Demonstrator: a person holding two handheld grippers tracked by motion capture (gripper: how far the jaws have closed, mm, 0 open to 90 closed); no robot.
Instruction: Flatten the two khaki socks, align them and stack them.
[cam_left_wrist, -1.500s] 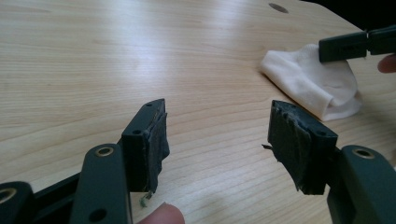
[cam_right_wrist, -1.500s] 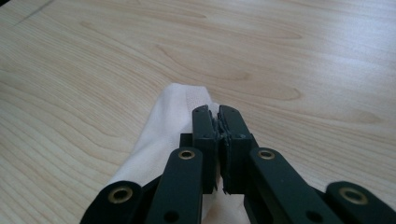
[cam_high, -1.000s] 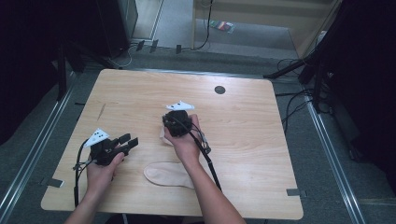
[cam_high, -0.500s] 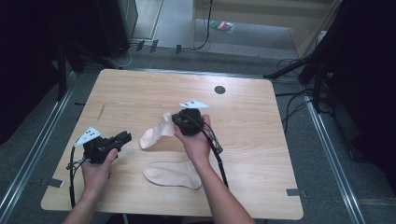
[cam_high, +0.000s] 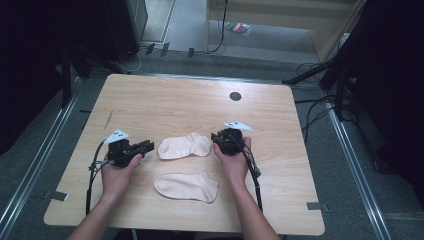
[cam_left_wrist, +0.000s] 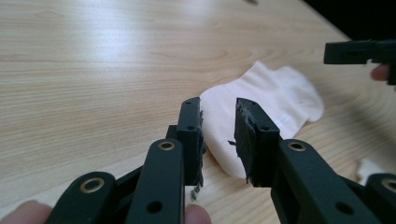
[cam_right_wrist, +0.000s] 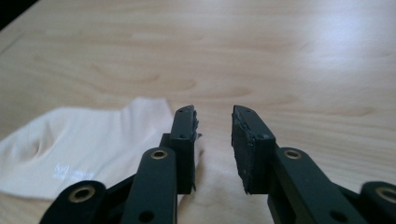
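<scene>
Two pale pink socks lie flat on the wooden table (cam_high: 175, 100). The upper sock (cam_high: 185, 146) (cam_left_wrist: 261, 100) (cam_right_wrist: 88, 144) stretches between the two grippers. The lower sock (cam_high: 187, 186) lies nearer the table's front edge. My left gripper (cam_high: 148, 146) (cam_left_wrist: 218, 121) is open, its tips just short of the upper sock's left end. My right gripper (cam_high: 216, 138) (cam_right_wrist: 213, 126) is open at that sock's right end, one jaw over the fabric's edge, nothing pinched. In the left gripper view the right gripper's jaw shows at the upper right.
A small dark round hole (cam_high: 235, 96) sits in the table near its far edge. Cables (cam_high: 252, 167) trail from both grippers toward the front edge. Dark floor, metal rails and equipment stands surround the table.
The right gripper carried the upper sock rightward, laid it flat and let go of it. The left gripper slid right toward the sock's left end.
</scene>
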